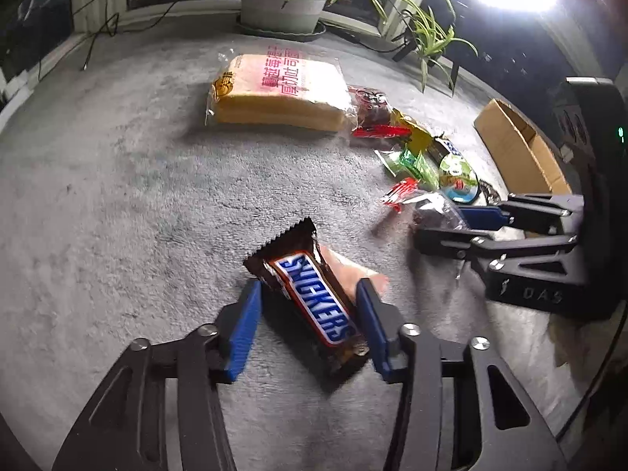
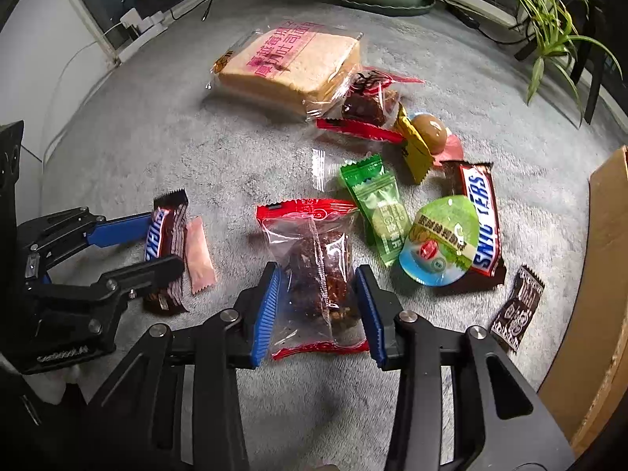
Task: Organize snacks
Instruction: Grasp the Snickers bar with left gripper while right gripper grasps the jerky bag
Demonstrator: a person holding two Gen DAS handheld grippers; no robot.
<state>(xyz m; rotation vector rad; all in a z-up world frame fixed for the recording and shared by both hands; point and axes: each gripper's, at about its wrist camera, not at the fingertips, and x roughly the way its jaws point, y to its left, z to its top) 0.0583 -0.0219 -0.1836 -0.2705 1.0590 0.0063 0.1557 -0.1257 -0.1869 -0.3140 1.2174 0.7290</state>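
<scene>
Looking down both grippers at grey carpet. Nearest: left gripper [image 1: 306,325] straddles a Snickers bar [image 1: 314,302], lying flat w/ its long axis running diagonally away from me, far end tipped left. Right pad touches the wrapper; left pad shows a gap, so not clamped yet, I'd judge. A pink sachet [image 1: 345,271] lies just beside the bar. Right gripper [image 2: 318,310] straddles a clear red-edged cake packet [image 2: 314,274], long axis pointing straight ahead along the fingers; pads at its sides, but can't tell if they press. Each hand is nearest its own item. Farther: a snack pile, then bagged bread [image 2: 290,66]. Cardboard box [image 2: 604,274] sits right.
</scene>
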